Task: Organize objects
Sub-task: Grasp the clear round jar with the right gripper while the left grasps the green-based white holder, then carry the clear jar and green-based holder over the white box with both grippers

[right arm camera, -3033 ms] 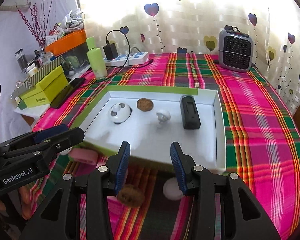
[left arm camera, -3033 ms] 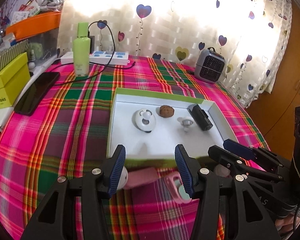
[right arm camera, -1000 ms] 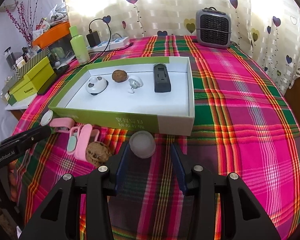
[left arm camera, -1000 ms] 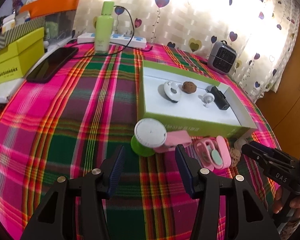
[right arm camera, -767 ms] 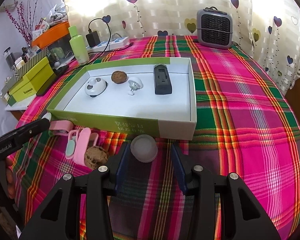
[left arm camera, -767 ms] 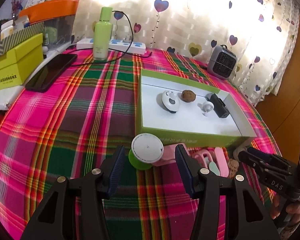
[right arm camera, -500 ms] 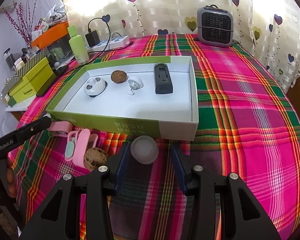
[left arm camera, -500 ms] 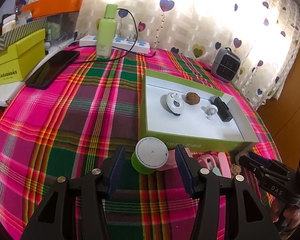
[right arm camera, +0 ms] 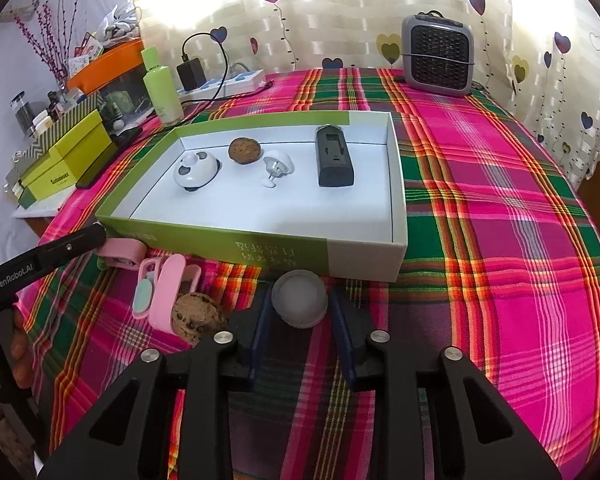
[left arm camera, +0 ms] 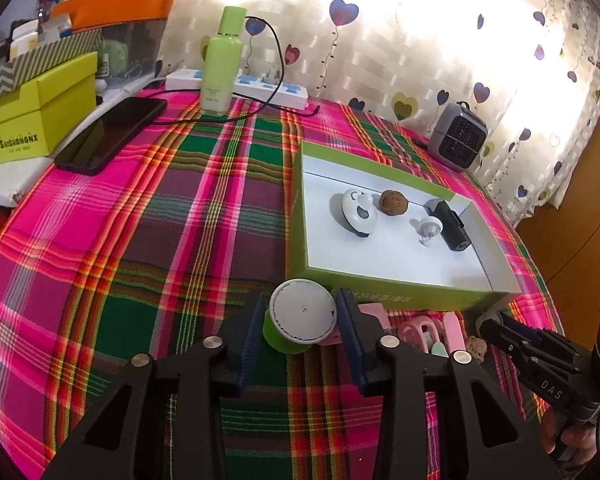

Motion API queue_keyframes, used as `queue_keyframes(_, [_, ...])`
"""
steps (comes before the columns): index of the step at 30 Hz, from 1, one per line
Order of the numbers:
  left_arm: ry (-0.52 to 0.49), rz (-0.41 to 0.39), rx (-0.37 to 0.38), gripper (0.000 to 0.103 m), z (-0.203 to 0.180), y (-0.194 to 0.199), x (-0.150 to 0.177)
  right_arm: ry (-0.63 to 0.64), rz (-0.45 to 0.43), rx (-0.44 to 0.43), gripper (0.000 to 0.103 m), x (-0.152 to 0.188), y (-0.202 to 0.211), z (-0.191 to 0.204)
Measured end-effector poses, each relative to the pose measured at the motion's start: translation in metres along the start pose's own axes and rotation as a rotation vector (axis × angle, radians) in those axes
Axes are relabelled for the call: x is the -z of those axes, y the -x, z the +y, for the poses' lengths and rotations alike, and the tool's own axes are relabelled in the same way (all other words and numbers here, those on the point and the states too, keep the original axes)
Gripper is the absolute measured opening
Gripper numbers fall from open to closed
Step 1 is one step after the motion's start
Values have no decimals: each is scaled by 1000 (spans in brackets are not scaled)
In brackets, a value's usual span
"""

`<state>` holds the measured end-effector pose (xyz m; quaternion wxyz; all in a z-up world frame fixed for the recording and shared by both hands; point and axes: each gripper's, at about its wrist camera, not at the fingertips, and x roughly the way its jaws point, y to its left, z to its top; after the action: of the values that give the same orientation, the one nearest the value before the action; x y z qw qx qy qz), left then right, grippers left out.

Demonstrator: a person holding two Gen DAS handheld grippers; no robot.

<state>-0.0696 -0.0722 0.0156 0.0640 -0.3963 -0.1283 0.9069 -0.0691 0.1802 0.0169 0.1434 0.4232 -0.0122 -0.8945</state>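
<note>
A green spool with a white top (left arm camera: pixel 302 316) stands on the plaid cloth before the box's near wall. My left gripper (left arm camera: pixel 299 297) is closing, its pads against the spool's sides. A white ball (right arm camera: pixel 299 298) lies at the box's near right corner; my right gripper (right arm camera: pixel 300 293) is closing with its pads at the ball's sides. The green-and-white box (right arm camera: pixel 284 254) holds a white panda-like disc (right arm camera: pixel 194 172), a cookie (right arm camera: pixel 244 150), a white hook (right arm camera: pixel 278 168) and a black device (right arm camera: pixel 334 158).
Between the grippers lie an open pink case (right arm camera: pixel 164 296), a second cookie (right arm camera: pixel 198 318) and a pink clip (right arm camera: pixel 120 254). A grey heater (right arm camera: pixel 438 54) stands far right. A green bottle (left arm camera: pixel 222 60), power strip (left arm camera: pixel 236 86), phone (left arm camera: pixel 110 134) and yellow-green boxes (left arm camera: pixel 40 120) sit at the left.
Both pairs of jaws have narrowed, the left around the green spool and the right around the white ball. Earlier, both grippers drew back from over the box.
</note>
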Motion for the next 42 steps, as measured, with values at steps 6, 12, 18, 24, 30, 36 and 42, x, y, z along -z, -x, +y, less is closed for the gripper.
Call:
queue_keyframes(6, [14, -2, 3, 31, 3, 1, 0, 2, -6, -6, 29, 1, 2, 1])
queue_keyframes(12, [8, -12, 15, 31, 4, 8, 2, 5, -14, -16, 29, 3, 5, 2])
queue_keyframes(18, [22, -7, 19, 31, 11, 17, 10, 6, -24, -22, 29, 5, 12, 3])
queue_keyframes(24, [19, -2, 34, 31, 11, 26, 20, 7, -28, -32, 29, 9, 16, 6])
queue_keyframes(30, [-12, 9, 70, 31, 2, 36, 29, 24, -29, -50, 29, 15, 22, 12])
queue_keyframes(36, [-54, 42, 113, 31, -16, 35, 40, 38, -21, -66, 29, 20, 25, 17])
queue_keyframes(42, [-80, 69, 141, 31, -31, 30, 47, 52, -15, -84, 29, 24, 26, 21])
